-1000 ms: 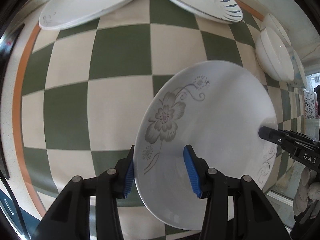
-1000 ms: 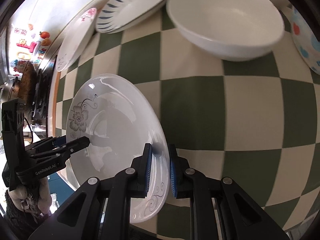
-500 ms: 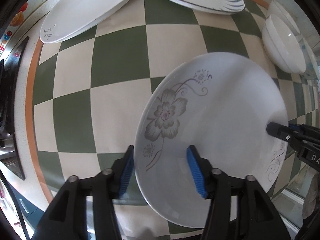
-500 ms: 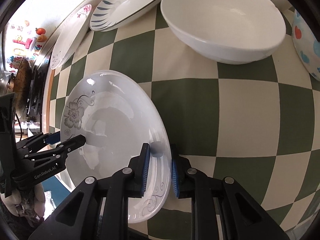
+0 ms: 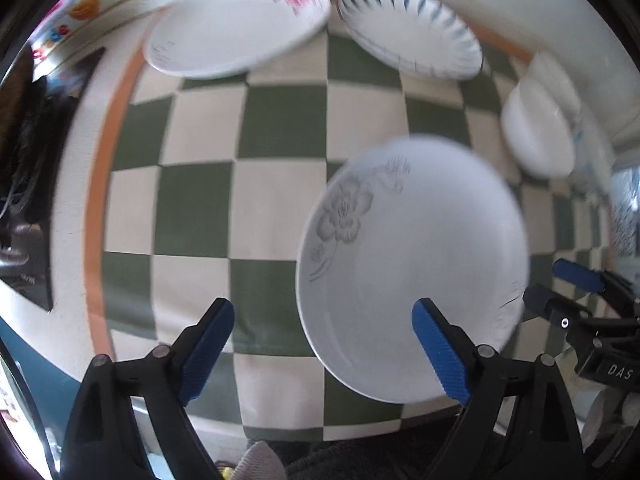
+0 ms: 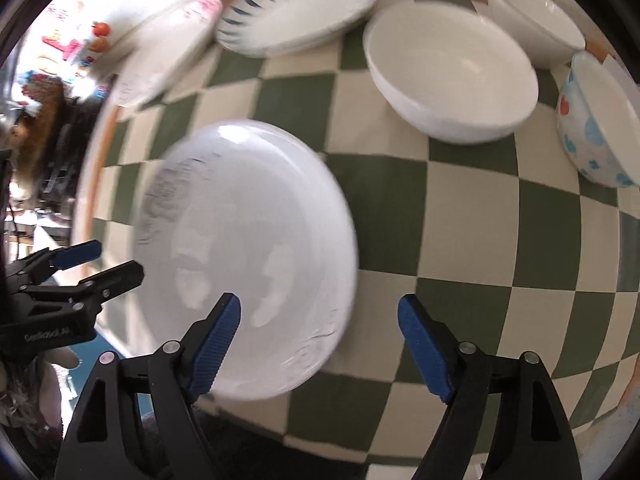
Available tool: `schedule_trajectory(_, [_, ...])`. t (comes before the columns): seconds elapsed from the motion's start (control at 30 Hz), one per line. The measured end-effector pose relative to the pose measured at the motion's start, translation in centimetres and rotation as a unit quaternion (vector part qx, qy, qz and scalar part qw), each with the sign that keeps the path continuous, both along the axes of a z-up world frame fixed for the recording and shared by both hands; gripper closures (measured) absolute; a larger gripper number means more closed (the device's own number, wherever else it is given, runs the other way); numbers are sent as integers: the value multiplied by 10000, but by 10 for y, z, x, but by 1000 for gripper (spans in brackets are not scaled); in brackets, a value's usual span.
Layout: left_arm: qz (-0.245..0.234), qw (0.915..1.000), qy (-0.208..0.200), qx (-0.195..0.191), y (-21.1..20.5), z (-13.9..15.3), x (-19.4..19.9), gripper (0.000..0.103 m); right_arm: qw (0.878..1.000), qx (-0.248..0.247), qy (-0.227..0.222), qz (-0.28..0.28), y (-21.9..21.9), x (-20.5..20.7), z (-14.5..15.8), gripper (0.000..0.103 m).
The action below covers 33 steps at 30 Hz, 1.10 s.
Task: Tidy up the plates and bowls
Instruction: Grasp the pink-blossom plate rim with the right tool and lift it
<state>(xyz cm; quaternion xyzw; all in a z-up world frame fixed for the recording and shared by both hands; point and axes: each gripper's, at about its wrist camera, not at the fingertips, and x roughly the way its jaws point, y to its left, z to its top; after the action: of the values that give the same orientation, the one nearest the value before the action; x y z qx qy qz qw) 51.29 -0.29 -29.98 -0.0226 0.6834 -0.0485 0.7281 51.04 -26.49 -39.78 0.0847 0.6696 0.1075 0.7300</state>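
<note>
A white plate with a grey flower print lies on the green-and-cream checked cloth near the front edge; it also shows in the right wrist view. My left gripper is open, its fingers apart, pulled back at the plate's left. My right gripper is open and empty at the plate's right edge; it shows in the left wrist view. The left gripper shows in the right wrist view. Both views are motion-blurred.
At the back stand a pink-flower plate, a blue-striped plate, a large white bowl, a smaller white bowl and a bowl with blue and red spots. The table's front edge is close below.
Both grippers opened and let go of the flower plate, then drew back from it. The plate now rests on the cloth.
</note>
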Motion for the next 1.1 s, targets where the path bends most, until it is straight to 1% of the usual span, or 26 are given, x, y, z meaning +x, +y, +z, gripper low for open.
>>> schedule_trajectory(0.07, [291, 9994, -179, -110, 18, 26, 4, 12, 9997, 171, -163, 20, 2, 3, 20, 18])
schedule_trajectory(0.1, [496, 9982, -272, -200, 31, 42, 12, 12, 9992, 306, -262, 36, 5, 7, 33, 18])
schedule_trajectory(0.13, [642, 9970, -337, -256, 45, 44, 7, 12, 9986, 417, -323, 37, 6, 13, 42, 18])
schedule_trajectory(0.17, [817, 9952, -422, -344, 69, 51, 12, 12, 9977, 559, -392, 28, 10, 20, 52, 18])
schedule_trajectory(0.2, [958, 9933, -511, -389, 71, 45, 13, 12, 9959, 770, -475, 47, 16, 33, 64, 18])
schedule_trajectory(0.23, [1058, 9920, -579, -366, 67, 35, 34, 12, 9948, 887, -504, 72, 21, 43, 71, 18])
schedule_trajectory(0.3, [1289, 9885, -763, -230, 98, 41, 62, 12, 9911, 1159, -629, 174, 39, 76, 84, 18])
schedule_trajectory(0.33, [1364, 9873, -793, -172, 101, 31, 75, 12, 9901, 1193, -713, 207, 48, 91, 89, 18])
schedule_trajectory(0.37, [1462, 9861, -779, -132, 116, 26, 91, 12, 9892, 1201, -802, 250, 59, 109, 91, 18])
schedule_trajectory(0.4, [1527, 9856, -703, -180, 129, 16, 106, 12, 9877, 1284, -846, 300, 69, 123, 91, 18])
schedule_trajectory(0.43, [1579, 9851, -626, -251, 137, 3, 118, 12, 9859, 1384, -865, 359, 77, 139, 90, 18])
schedule_trajectory(0.47, [1625, 9847, -523, -351, 148, -8, 131, 13, 9838, 1533, -840, 400, 91, 164, 85, 18])
schedule_trajectory(0.5, [1669, 9840, -442, -449, 157, -15, 138, 13, 9828, 1609, -806, 407, 97, 176, 80, 18])
schedule_trajectory(0.53, [1726, 9827, -367, -556, 166, -26, 150, 13, 9824, 1654, -759, 423, 108, 198, 72, 18])
schedule_trajectory(0.6, [1750, 9814, -250, -745, 176, -45, 170, 13, 9841, 1574, -712, 409, 122, 228, 57, 23])
schedule_trajectory(0.67, [1687, 9822, -183, -799, 179, -61, 187, 14, 9871, 1407, -636, 414, 136, 260, 40, 26])
schedule_trajectory(0.7, [1653, 9828, -146, -815, 181, -68, 194, 14, 9878, 1367, -615, 429, 141, 271, 33, 30])
schedule_trajectory(0.73, [1622, 9833, -107, -816, 182, -74, 200, 15, 9890, 1276, -591, 463, 148, 285, 23, 31])
schedule_trajectory(0.8, [1560, 9839, -35, -873, 183, -83, 209, 18, 9915, 1063, -574, 488, 155, 299, 12, 34])
schedule_trajectory(0.83, [1519, 9845, -5, -882, 182, -88, 215, 21, 9922, 997, -559, 498, 159, 307, 6, 38])
schedule_trajectory(0.87, [1465, 9854, 29, -868, 181, -92, 218, 27, 9927, 953, -542, 504, 162, 314, 1, 39])
schedule_trajectory(0.9, [1368, 9868, 74, -864, 178, -96, 223, 30, 9927, 949, -515, 533, 166, 322, -4, 43])
schedule_trajectory(0.97, [1273, 9881, 135, -857, 175, -102, 229, 42, 9932, 893, -455, 598, 171, 331, -15, 50])
schedule_trajectory(1.1, [1071, 9903, 140, -870, 170, -107, 237, 54, 9942, 747, -423, 655, 180, 341, -28, 63])
